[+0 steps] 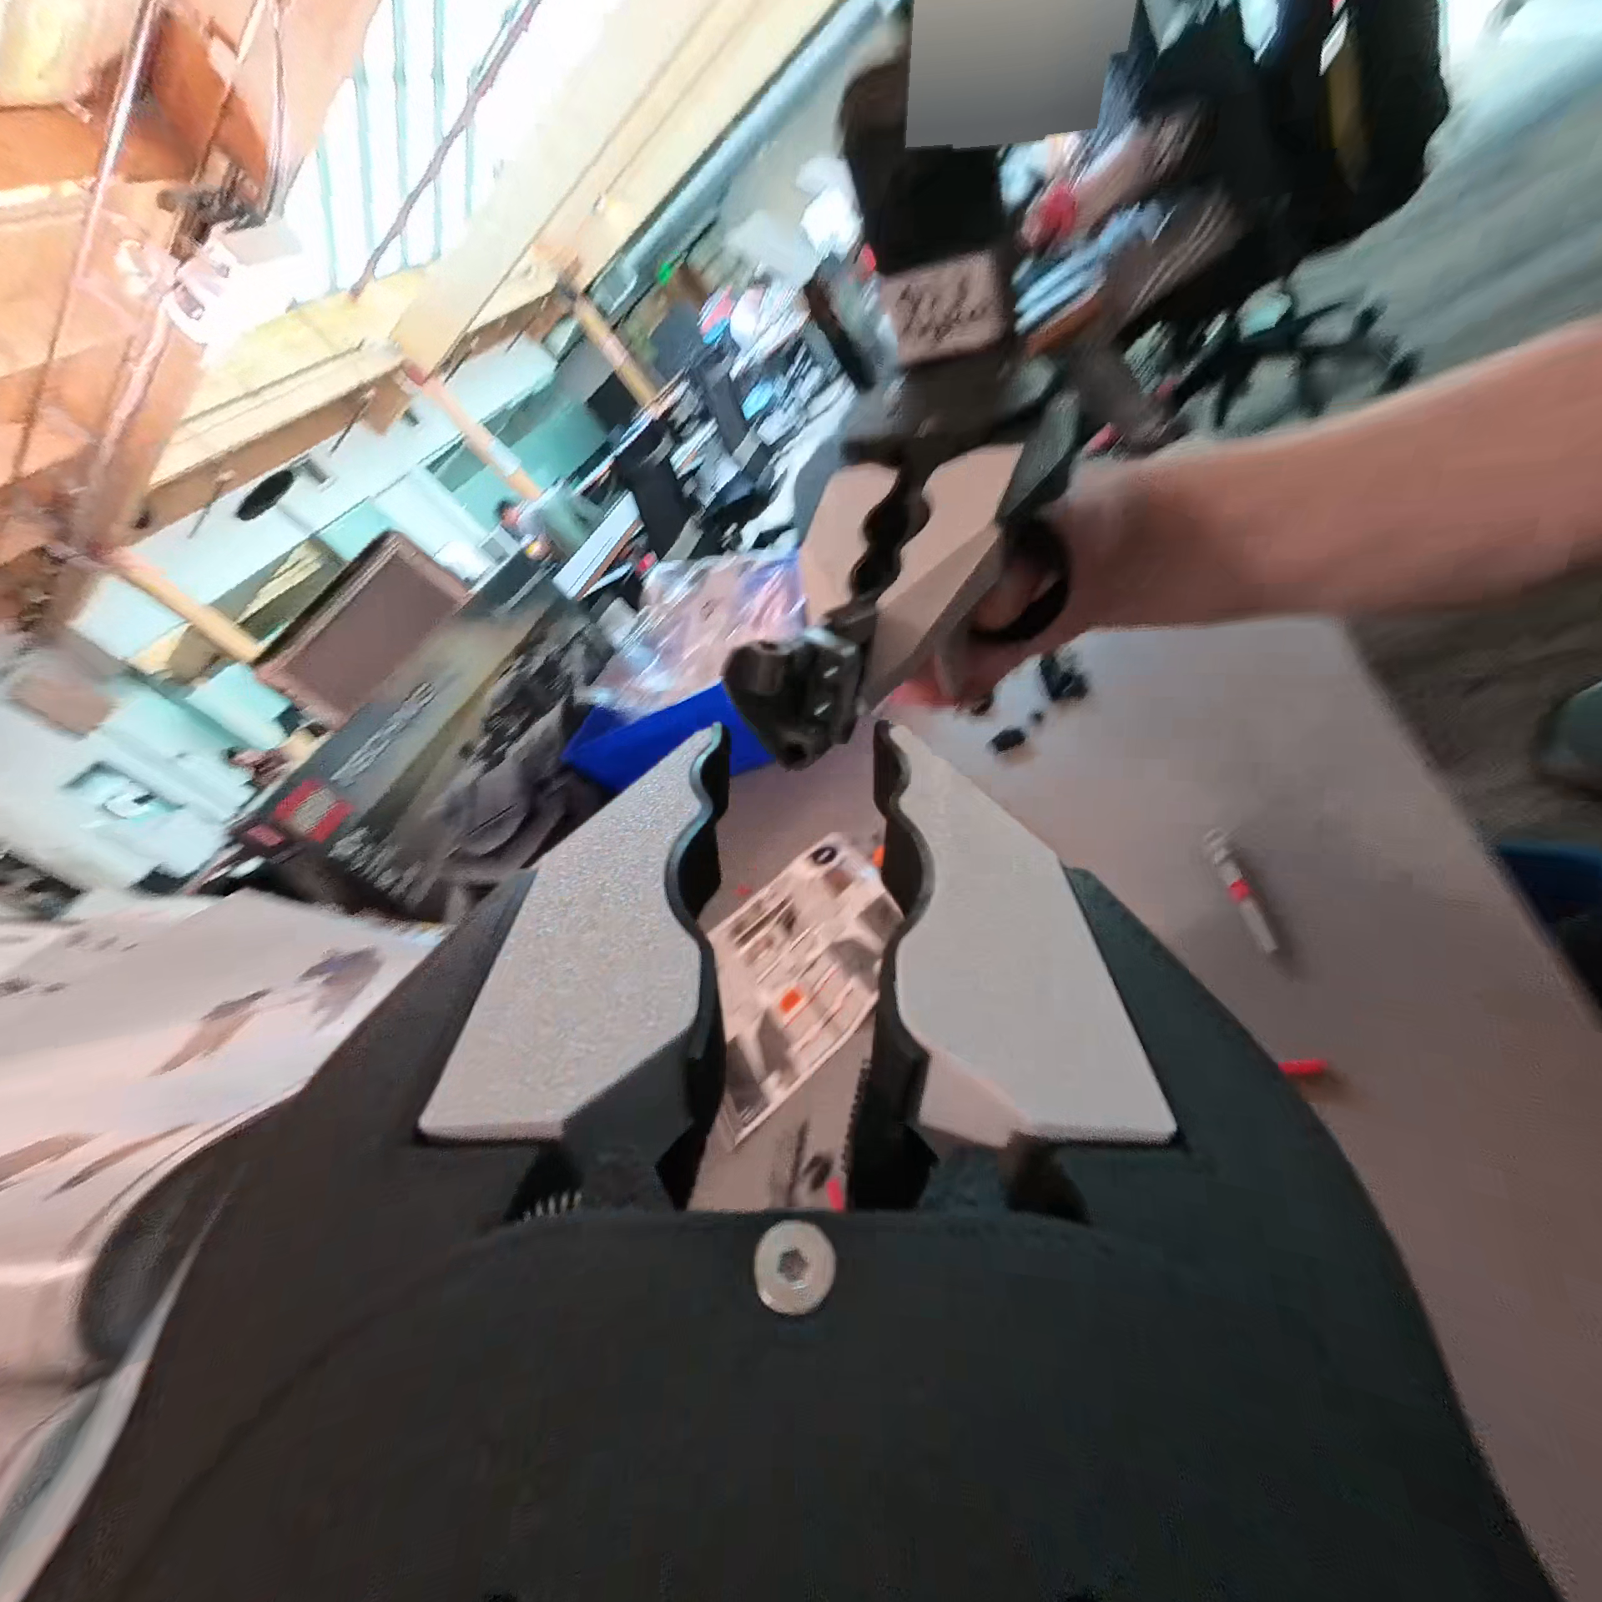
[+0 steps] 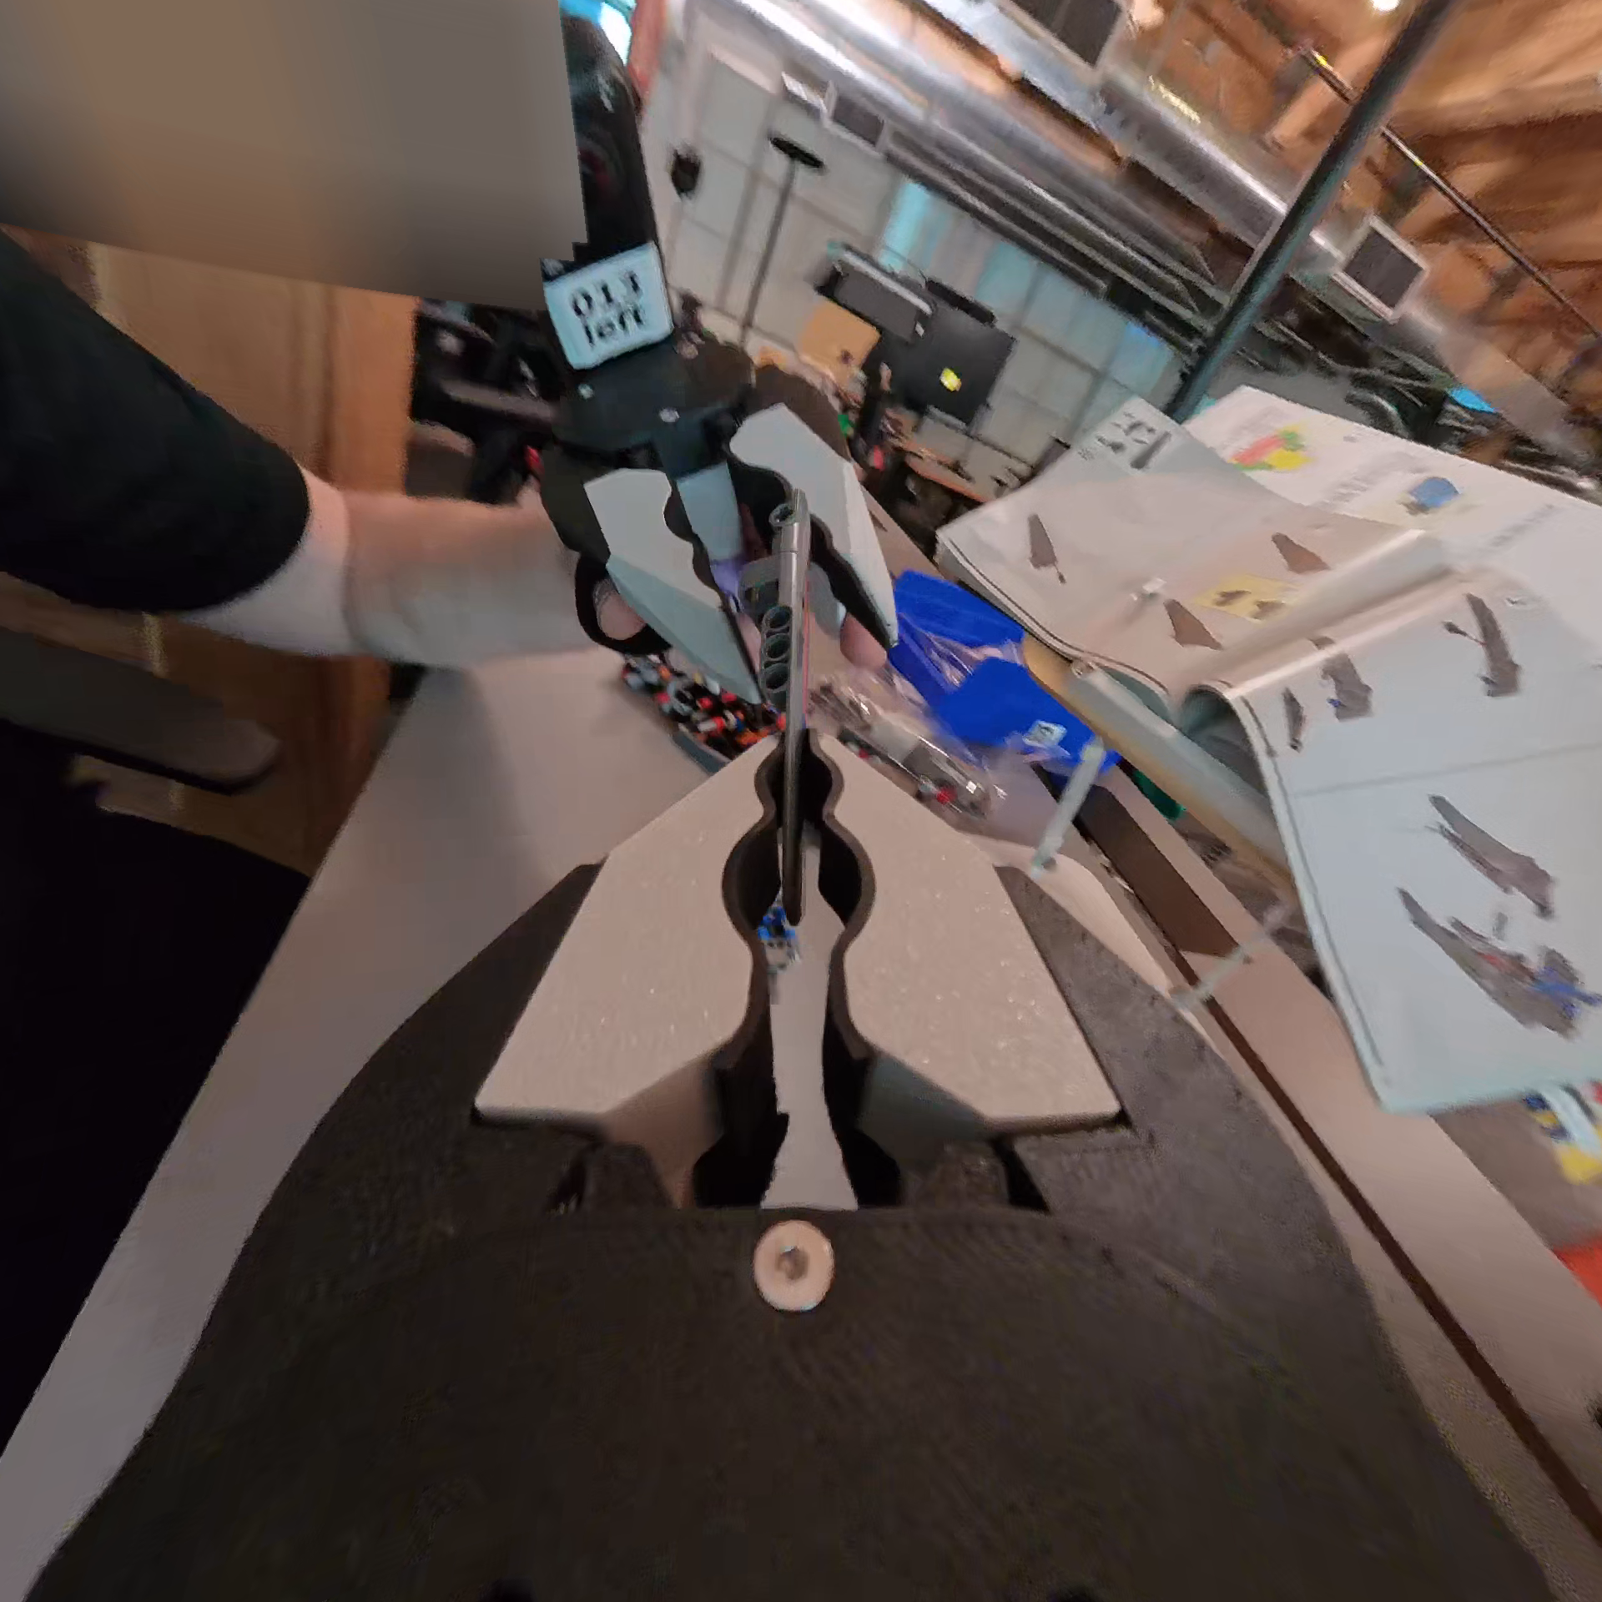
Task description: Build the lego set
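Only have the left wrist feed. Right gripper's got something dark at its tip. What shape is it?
Observer: In the right wrist view, the right gripper is shut on a long, thin dark lego piece, seen edge-on.
Operator: Where's my left gripper against it?
Observer: The left gripper is open, with the piece's far end and a grey holed beam between its fingers. I can't tell if they touch.
Operator: Manual?
Observer: An open instruction booklet is propped up on a stand, right of the piece.
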A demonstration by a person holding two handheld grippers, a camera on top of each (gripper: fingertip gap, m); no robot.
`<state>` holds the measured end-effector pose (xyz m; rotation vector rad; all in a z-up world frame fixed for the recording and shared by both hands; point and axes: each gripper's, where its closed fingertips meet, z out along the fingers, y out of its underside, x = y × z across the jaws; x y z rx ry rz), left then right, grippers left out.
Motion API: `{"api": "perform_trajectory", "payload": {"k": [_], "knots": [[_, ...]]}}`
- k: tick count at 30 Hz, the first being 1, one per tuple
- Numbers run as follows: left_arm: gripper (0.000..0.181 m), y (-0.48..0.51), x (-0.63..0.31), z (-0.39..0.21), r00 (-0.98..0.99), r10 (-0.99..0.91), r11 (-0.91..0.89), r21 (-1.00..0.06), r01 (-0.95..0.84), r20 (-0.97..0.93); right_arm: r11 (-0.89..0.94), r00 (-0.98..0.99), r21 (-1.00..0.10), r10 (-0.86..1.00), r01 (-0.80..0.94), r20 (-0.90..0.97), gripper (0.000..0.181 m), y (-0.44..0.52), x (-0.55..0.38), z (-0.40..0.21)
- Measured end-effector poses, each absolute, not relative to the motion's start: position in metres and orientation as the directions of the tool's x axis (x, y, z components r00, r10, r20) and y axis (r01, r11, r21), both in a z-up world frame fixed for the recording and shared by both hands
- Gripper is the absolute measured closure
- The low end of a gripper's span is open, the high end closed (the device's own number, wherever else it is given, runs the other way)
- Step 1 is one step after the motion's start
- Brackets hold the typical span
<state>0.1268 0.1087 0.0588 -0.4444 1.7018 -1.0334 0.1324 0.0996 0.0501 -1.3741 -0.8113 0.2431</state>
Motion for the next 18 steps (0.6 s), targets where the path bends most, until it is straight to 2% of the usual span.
{"api": "perform_trajectory", "payload": {"k": [4,9,18], "knots": [[0.156,0.099,0.127,0.062,-0.469,-0.751,0.404,-0.885,0.229,-0.464,0.228,0.665,-0.959,0.691,0.171,0.283,0.181,0.104,0.130,0.053],[0.166,0.098,0.131,0.065,-0.489,-0.783,0.283,-0.920,0.271,-0.385,0.234,0.630,-0.964,0.731,0.129,0.262,0.181,0.108,0.128,0.048],[0.168,0.096,0.136,0.055,-0.467,-0.790,0.301,-0.916,0.267,-0.396,0.192,0.627,-0.981,0.762,0.022,0.164,0.181,0.114,0.128,0.029]]}}
